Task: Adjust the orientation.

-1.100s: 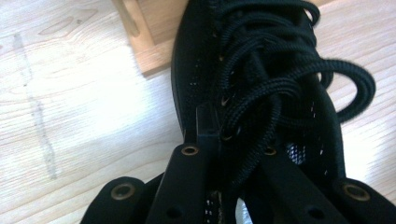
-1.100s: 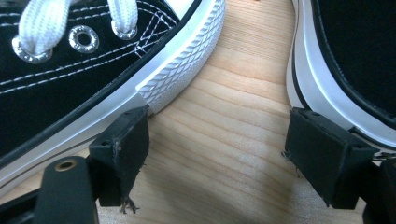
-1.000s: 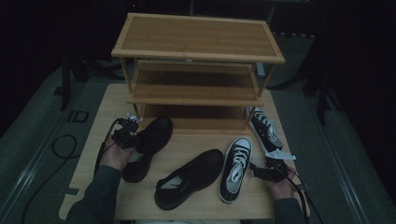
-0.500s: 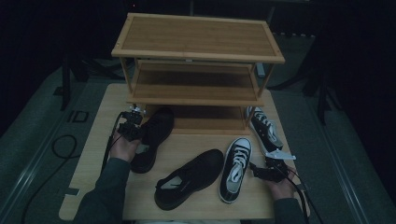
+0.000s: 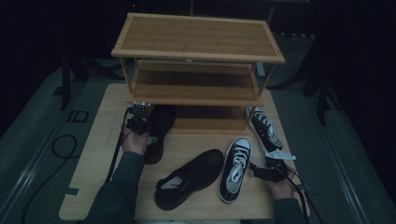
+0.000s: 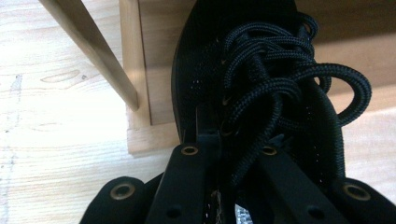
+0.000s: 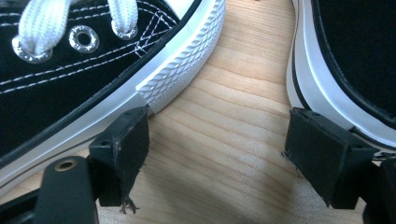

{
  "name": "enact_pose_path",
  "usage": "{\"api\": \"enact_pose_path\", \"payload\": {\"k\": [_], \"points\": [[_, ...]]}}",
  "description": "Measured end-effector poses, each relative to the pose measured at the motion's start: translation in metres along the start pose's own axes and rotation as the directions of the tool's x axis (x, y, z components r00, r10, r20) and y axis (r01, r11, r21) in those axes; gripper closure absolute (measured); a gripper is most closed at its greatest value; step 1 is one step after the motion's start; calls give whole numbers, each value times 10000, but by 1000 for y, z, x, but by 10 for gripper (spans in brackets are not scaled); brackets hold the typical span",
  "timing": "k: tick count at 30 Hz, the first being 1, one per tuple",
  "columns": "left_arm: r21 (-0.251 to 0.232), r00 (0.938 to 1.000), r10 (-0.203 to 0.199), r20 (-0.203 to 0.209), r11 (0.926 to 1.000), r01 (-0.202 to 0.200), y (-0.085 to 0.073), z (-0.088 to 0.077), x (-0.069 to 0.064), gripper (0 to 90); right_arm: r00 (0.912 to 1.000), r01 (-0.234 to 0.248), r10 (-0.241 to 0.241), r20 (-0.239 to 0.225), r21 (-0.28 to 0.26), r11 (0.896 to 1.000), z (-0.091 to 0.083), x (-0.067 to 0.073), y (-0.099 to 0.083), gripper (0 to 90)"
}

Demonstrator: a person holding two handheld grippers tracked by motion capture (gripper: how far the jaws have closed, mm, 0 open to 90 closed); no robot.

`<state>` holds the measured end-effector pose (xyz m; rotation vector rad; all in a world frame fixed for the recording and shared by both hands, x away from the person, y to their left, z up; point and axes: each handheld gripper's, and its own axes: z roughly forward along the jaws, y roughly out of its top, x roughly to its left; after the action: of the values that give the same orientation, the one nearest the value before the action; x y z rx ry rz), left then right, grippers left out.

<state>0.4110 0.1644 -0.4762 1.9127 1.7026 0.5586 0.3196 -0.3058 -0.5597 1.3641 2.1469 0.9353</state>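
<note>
A dim room, a wooden table [image 5: 98, 140]. Left gripper [image 5: 140, 122] clenched the black shoe [image 5: 159, 133], toe aimed twelve o'clock at the rack [image 5: 198, 93]. Right gripper [image 5: 261, 171] rested released between two sneakers [image 5: 236, 168].

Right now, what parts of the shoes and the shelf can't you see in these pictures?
- Black shoe held by the left gripper: high view, its toe hides under the shelf.
- Same shoe, left gripper view: heel hidden behind the jaws.
- Sneaker, right gripper view: cut off by the edges.
- Shelf's lowest board: high view, covered by the boards above.
</note>
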Motion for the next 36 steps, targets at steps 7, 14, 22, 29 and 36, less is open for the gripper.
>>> {"api": "enact_pose_path", "payload": {"k": [7, 14, 22, 29, 36], "points": [[-266, 9997, 90, -212, 9996, -96, -1, 3, -2, 822, 10000, -1, 1, -1, 4, 10000, 0, 0, 0, 218], [-113, 9935, 784, 823, 9969, -777, -1, -7, 4, 600, 10000, -3, 3, -1, 4, 10000, 0, 0, 0, 218], [-531, 9829, 1467, 1114, 9885, -1415, -7, -39, 3, 639, 10000, 2, -2, -1, 0, 10000, 0, 0, 0, 218], [-827, 9611, 2134, 1751, 9760, -2016, -12, -62, 2, 899, 10000, 11, -11, -9, 0, 10000, 0, 0, 0, 218], [-958, 9388, 2702, 2138, 9622, -2551, -16, -75, 4, 899, 10000, 12, -12, -9, 6, 10000, 0, 0, 0, 218]]}}
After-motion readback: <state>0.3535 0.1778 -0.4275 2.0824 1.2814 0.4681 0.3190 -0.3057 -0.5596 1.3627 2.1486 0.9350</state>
